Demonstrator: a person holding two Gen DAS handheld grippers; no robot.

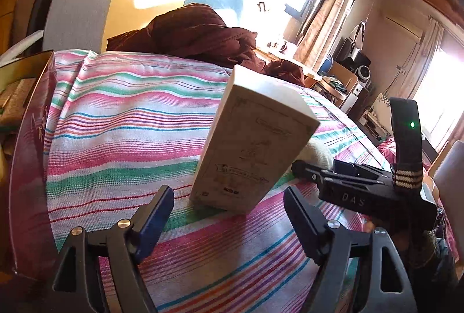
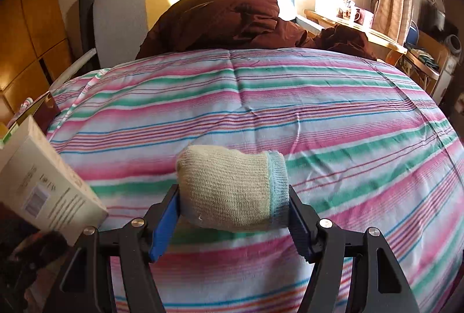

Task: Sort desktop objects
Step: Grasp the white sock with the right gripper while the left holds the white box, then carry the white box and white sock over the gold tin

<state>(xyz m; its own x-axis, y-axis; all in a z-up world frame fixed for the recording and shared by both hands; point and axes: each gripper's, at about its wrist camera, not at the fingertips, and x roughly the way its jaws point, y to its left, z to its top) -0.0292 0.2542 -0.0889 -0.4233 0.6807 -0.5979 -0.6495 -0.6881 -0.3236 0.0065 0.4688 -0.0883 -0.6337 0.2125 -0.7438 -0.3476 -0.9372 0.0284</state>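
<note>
Left gripper (image 1: 229, 214): jaws spread wide and holding nothing, low in the left wrist view, its fingers to either side of the box's lower end without touching it.
Pale box (image 1: 252, 144): tall cream carton with faint printed drawing, standing tilted on the striped bedspread (image 1: 121, 121), centre of the left wrist view; in the right wrist view it shows at the left edge (image 2: 49, 182), text and barcode visible.
Right gripper (image 2: 233, 215): jaws closed part-way onto the rolled knitted sock (image 2: 232, 188), blue pads pressing both ends, lower centre of the right wrist view.
Rolled knitted sock: beige with a pale blue cuff at its right end, lying crosswise between the jaws, just over the bedspread; whether it touches the cloth, cannot tell.
Dark red box (image 1: 32, 156): open carton at the left edge of the left wrist view, on the bed.
Brown quilt (image 2: 232, 20): bunched at the upper centre, beyond the bedspread.
</note>
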